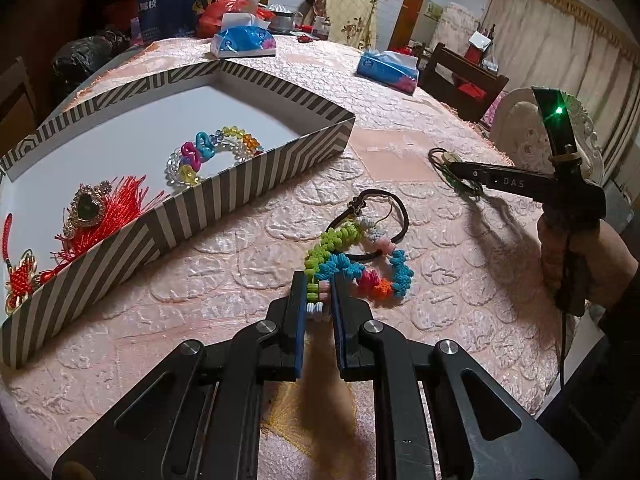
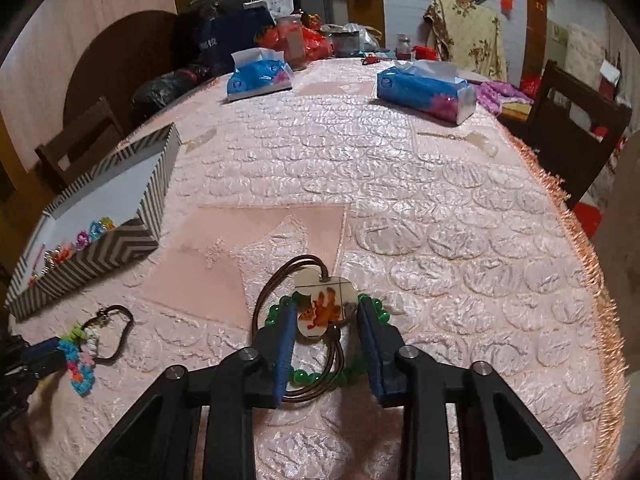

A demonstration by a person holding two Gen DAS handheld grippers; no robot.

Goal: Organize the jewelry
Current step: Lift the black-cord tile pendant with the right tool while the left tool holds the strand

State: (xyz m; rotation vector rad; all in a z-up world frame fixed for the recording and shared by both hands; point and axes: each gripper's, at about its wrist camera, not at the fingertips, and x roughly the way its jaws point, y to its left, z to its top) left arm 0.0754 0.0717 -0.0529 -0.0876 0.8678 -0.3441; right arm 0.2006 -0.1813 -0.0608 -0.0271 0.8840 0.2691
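The left claw was clamped on the near end of a knotted, many-coloured braided bracelet, which lay on the pink quilted cloth of the desk together with a dark cord loop. The right claw stood with its fingers apart on either side of a pale pendant with an orange picture. The pendant rested on the desk with its brown cord and a string of green beads; no pad pressed on them. Left of both lay the striped box, holding a clear beaded bracelet, a heart brooch on red tassels and a red knot charm. 2 blue tissue packs lay at the far side of the desk.
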